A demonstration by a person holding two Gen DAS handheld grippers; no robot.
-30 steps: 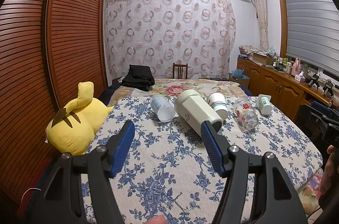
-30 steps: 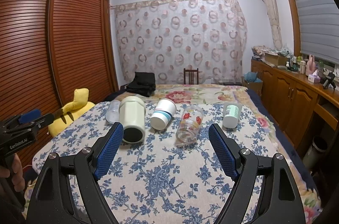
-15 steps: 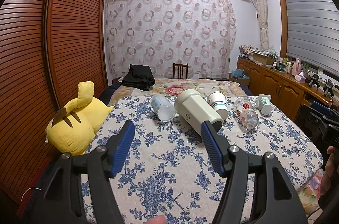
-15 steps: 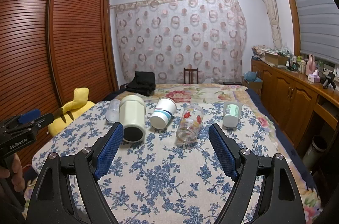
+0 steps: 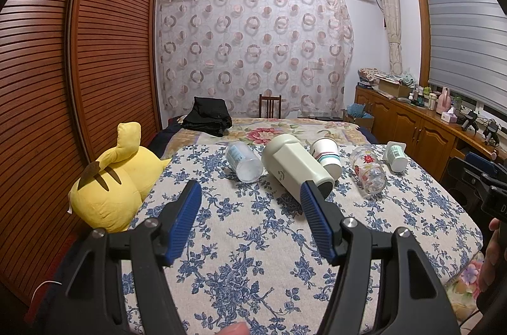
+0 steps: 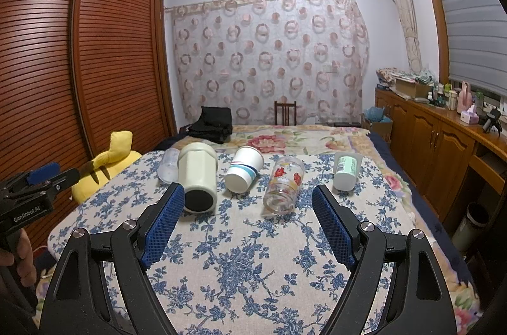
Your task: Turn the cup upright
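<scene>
left tool (image 5: 250,199) held spread, empty | right tool (image 6: 248,203) held spread, empty | five cups (image 6: 283,183) laid sideways on bed (image 6: 253,255)

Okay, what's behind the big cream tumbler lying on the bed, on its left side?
From the right wrist view, a clear plastic cup lies behind the cream tumbler, on its left. The tumbler covers part of the cup; whether they touch cannot be seen.

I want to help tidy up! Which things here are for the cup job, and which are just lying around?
For the job: frosted cup, cream mug, paper cup, flowered glass, small green cup.
Just lying about: yellow plush toy, black clothes, chair.
</scene>
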